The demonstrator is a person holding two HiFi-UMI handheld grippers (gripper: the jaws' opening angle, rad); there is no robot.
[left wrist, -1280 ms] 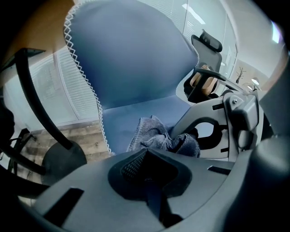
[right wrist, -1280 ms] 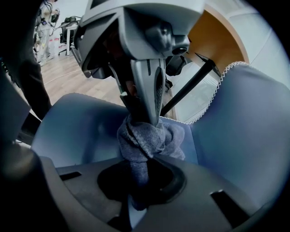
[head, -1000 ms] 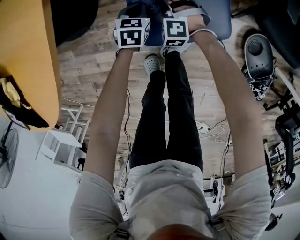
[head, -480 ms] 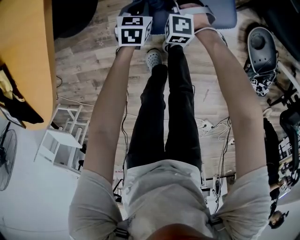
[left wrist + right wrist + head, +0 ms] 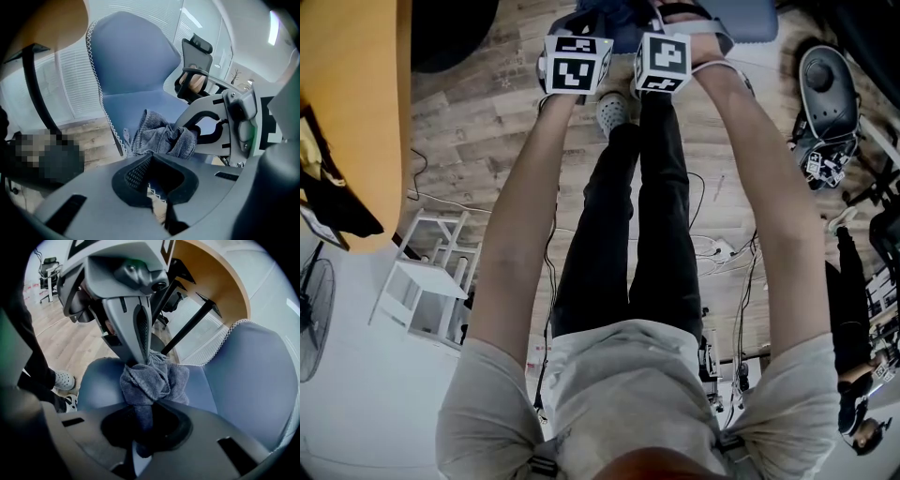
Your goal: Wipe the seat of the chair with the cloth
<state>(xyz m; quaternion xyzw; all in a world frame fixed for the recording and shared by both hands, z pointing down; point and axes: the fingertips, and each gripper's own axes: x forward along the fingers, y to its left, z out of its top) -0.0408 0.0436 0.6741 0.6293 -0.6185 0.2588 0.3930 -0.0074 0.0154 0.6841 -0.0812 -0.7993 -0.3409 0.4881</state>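
So, your right gripper is clamped on the grey cloth, which sits bunched up over the front part of the blue chair seat. Your left gripper has its jaws pulled together with nothing between them, tips right up against the cloth.

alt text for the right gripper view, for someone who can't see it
The right gripper is shut on a bunched grey cloth held over a blue chair's seat. The left gripper comes down from above, its jaws together at the cloth's top. A wooden floor and an orange desk lie behind.
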